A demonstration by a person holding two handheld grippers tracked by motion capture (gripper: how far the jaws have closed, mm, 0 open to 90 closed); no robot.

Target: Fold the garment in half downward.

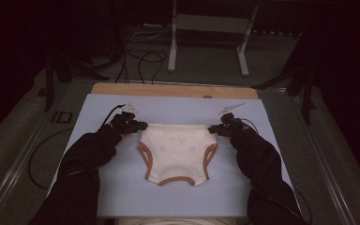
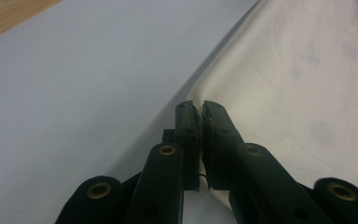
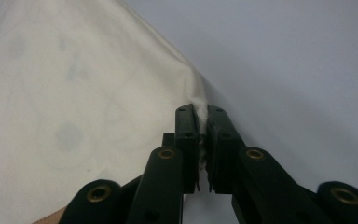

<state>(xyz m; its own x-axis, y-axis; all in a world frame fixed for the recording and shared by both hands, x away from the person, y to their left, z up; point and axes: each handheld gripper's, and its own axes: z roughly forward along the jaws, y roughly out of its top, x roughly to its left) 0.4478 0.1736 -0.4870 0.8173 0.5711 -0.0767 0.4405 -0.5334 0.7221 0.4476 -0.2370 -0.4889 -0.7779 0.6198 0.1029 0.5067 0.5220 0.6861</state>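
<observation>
A pair of cream baby pants (image 1: 178, 152) with brown-trimmed leg openings lies flat near the middle of a pale blue mat (image 1: 103, 187), waistband toward the far side. The left gripper (image 1: 140, 125) has its jaws closed tight on the far left waistband corner; the right gripper (image 1: 212, 130) is clamped the same way on the far right corner. In each gripper view, cloth is pinched between the black jaws. Bare mat surrounds the garment on all sides, widest on the near side. A wooden table edge (image 1: 168, 90) runs along the mat's far border.
</observation>
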